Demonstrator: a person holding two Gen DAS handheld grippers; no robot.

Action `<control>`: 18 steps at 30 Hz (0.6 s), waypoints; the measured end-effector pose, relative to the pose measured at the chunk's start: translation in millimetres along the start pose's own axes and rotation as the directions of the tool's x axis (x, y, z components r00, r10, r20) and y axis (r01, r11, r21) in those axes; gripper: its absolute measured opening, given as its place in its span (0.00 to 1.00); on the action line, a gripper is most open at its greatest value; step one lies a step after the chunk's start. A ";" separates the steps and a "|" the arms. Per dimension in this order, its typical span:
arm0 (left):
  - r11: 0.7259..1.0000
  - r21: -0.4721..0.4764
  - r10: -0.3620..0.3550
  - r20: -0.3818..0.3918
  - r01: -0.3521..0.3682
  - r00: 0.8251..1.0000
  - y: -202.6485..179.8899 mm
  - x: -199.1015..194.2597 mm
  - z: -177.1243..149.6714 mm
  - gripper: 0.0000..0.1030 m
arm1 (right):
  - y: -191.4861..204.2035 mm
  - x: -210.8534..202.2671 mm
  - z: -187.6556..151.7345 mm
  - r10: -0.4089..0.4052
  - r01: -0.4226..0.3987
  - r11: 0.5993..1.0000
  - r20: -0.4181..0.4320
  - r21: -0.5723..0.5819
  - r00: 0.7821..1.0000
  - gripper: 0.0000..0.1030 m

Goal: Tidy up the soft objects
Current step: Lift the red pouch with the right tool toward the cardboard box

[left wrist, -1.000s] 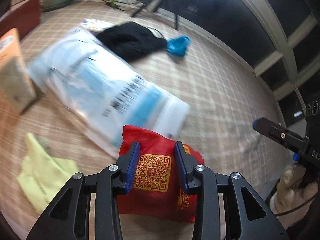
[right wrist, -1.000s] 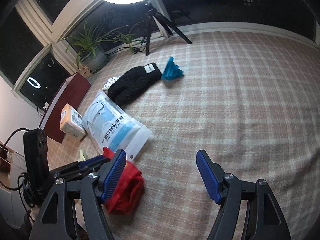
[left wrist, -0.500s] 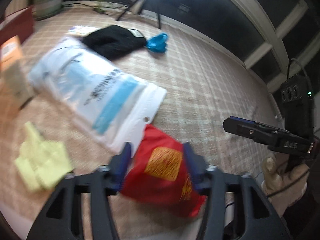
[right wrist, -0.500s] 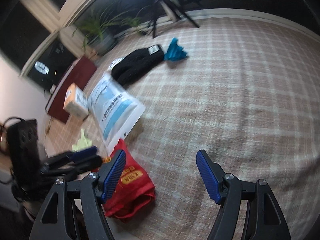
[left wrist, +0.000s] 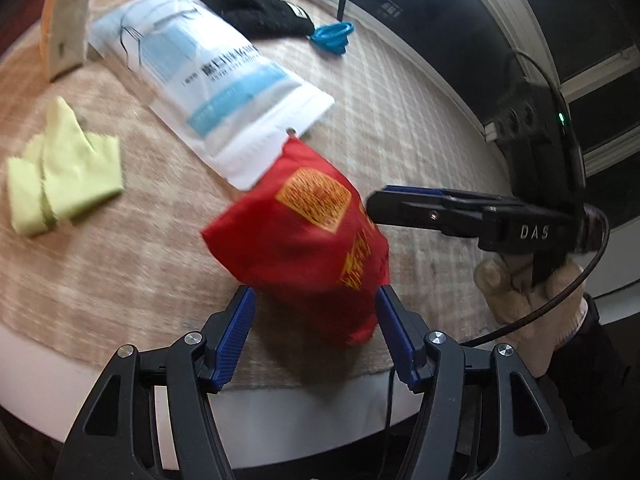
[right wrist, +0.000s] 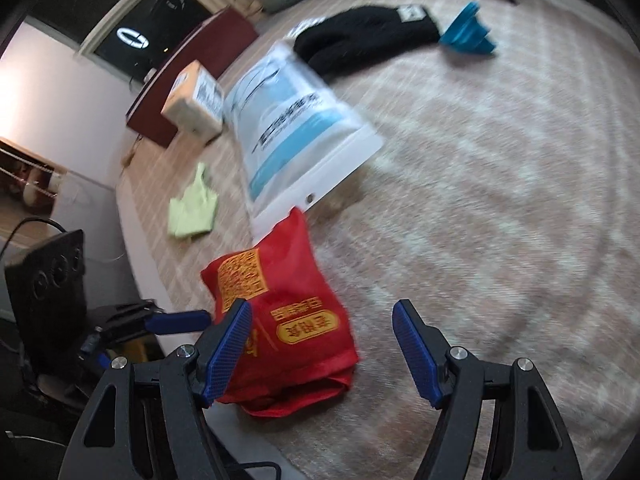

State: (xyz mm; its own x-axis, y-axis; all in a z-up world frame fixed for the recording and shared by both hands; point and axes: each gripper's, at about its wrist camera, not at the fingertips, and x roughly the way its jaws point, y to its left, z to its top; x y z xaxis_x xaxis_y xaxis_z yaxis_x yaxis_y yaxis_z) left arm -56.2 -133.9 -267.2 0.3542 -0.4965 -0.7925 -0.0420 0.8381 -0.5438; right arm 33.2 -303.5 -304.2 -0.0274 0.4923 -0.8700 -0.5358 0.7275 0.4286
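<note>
A red cloth bag (left wrist: 304, 236) lies near the front edge of a bench (left wrist: 400, 92) covered in a checked cloth, at lower centre of the left wrist view. The left claw (left wrist: 314, 334) stands spread, its blue pads on either side of the bag's near end without pressing it. In the right wrist view the right claw (right wrist: 322, 350) is also spread wide and grips nothing; its left pad sits in front of the bag (right wrist: 280, 320) while the right pad hangs over bare cloth. A gloved hand (left wrist: 528, 304) holds the right claw at the right edge of the left view. Behind the bag, touching its top corner, lies a white and blue packet (left wrist: 216, 80). A yellow cloth (left wrist: 64, 168) sits at left, a black knit glove (left wrist: 260, 12) and a blue item (left wrist: 332, 36) at the top, a small box (left wrist: 66, 20) at upper left.
</note>
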 end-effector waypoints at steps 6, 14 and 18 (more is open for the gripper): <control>1.000 -0.013 -0.005 -0.004 0.005 1.000 -0.8 10.3 -2.6 0.60 | 4.0 13.7 1.9 0.038 -0.039 0.999 -0.053 -0.012 0.998 0.67; 1.000 -0.011 -0.014 -0.016 0.014 1.000 2.3 14.6 -2.3 0.52 | 9.1 22.6 1.0 0.082 -0.082 0.997 -0.083 0.003 0.993 0.67; 1.000 0.005 -0.010 -0.017 0.010 1.000 0.5 14.9 -1.1 0.48 | 11.8 22.7 0.0 0.075 -0.075 0.997 -0.079 0.006 0.994 0.64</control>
State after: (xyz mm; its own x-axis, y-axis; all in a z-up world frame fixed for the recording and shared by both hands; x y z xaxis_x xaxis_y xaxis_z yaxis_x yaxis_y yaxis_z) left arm -52.0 -141.2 -279.6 0.3389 -0.5085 -0.7916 -0.0337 0.8343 -0.5503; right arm 26.2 -283.7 -318.9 -0.1342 0.5066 -0.8517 -0.5271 0.6913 0.4942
